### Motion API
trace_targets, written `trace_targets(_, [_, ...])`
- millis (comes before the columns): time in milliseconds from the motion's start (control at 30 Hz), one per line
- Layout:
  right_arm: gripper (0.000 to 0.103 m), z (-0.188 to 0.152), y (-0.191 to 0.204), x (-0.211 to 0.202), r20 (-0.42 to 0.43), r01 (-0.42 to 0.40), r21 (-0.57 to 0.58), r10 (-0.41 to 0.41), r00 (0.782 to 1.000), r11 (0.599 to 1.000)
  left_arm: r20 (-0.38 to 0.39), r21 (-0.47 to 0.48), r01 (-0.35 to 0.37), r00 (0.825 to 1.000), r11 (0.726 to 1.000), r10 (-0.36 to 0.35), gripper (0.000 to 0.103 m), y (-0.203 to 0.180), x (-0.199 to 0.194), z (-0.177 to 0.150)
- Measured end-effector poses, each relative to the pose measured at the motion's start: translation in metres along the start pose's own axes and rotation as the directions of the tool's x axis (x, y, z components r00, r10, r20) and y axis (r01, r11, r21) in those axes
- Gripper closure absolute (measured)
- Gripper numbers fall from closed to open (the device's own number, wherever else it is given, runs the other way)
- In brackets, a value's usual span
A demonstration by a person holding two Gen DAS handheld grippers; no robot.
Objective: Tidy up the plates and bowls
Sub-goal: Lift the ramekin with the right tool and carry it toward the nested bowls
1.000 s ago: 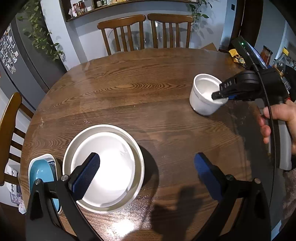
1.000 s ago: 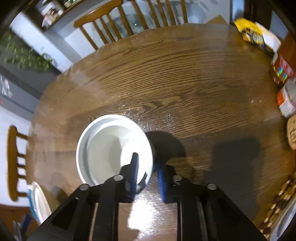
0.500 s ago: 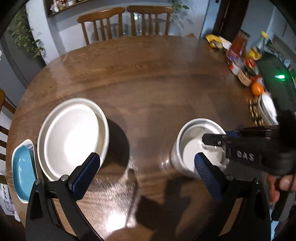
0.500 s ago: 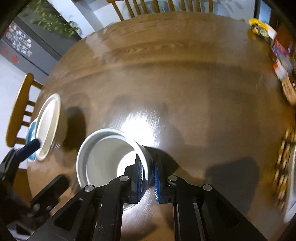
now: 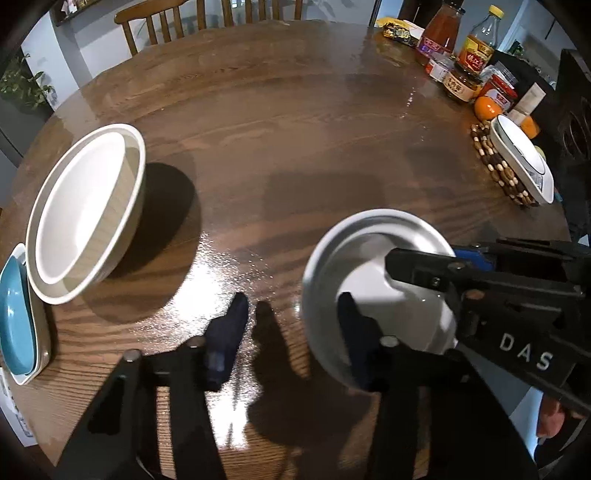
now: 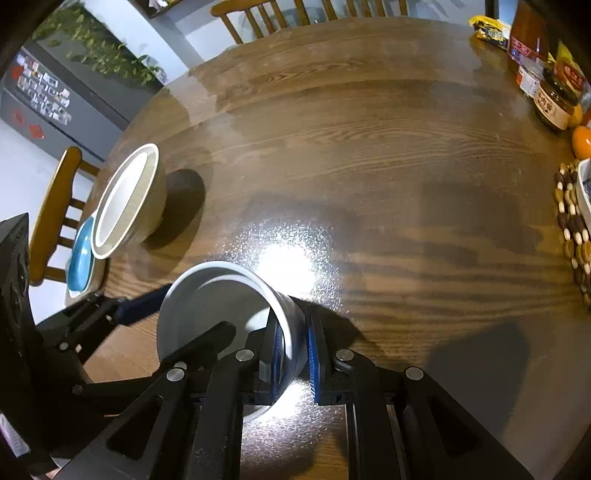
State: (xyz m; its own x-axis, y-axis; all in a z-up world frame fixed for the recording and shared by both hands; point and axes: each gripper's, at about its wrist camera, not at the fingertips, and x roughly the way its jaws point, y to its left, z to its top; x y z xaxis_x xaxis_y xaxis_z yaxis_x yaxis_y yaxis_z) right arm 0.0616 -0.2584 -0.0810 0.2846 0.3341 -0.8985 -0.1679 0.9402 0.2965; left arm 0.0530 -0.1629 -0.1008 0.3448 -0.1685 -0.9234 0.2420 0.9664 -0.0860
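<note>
A small white bowl (image 5: 373, 240) (image 6: 207, 295) hangs tilted just above the round wooden table (image 5: 295, 147). My right gripper (image 6: 294, 332) (image 5: 454, 258) is shut on its right wall, one pad inside and one outside. My left gripper (image 5: 292, 301) (image 6: 195, 310) straddles the bowl's opposite wall with its jaws closing. One of its fingers (image 5: 354, 332) is inside the bowl, the other outside, and a gap still shows there. A large white bowl (image 5: 85, 206) (image 6: 125, 199) stands at the table's left. Beside it a blue dish (image 5: 14, 314) (image 6: 79, 254) lies in a white tray.
Sauce bottles and jars (image 5: 476, 55), oranges (image 5: 487, 107) and a white dish (image 5: 517, 158) on a beaded trivet crowd the table's right edge. Wooden chairs (image 5: 159, 22) stand at the far side and another chair (image 6: 55, 206) at the left.
My right gripper brought the small bowl across the table toward my left gripper. The left one swung away from the large bowl, dropped over the small bowl's wall, and its jaws narrowed.
</note>
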Motion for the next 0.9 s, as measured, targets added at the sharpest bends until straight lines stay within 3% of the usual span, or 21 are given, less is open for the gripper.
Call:
trace_targets(67, [0.090,-0.002,0.002,0.000,0.010,0.003,0.006,-0.003,1.000,1.000,-0.002,0.001,0.016,1.000,1.000,-0.016,0.071,-0.001,0.000,0.000])
trace_targets(167, [0.090,-0.005,-0.001,-0.003,0.025,0.006,0.008,-0.007,1.000,1.000,-0.005,0.014,0.034,0.999,0.999,-0.034,0.078,-0.006,0.001,0.000])
trace_targets(900, [0.090,-0.021,0.008,-0.014,0.137,0.030,0.056,-0.037,0.990,0.998,0.051,0.061,0.015,0.999,0.998,-0.018,0.082,-0.008,-0.009,-0.003])
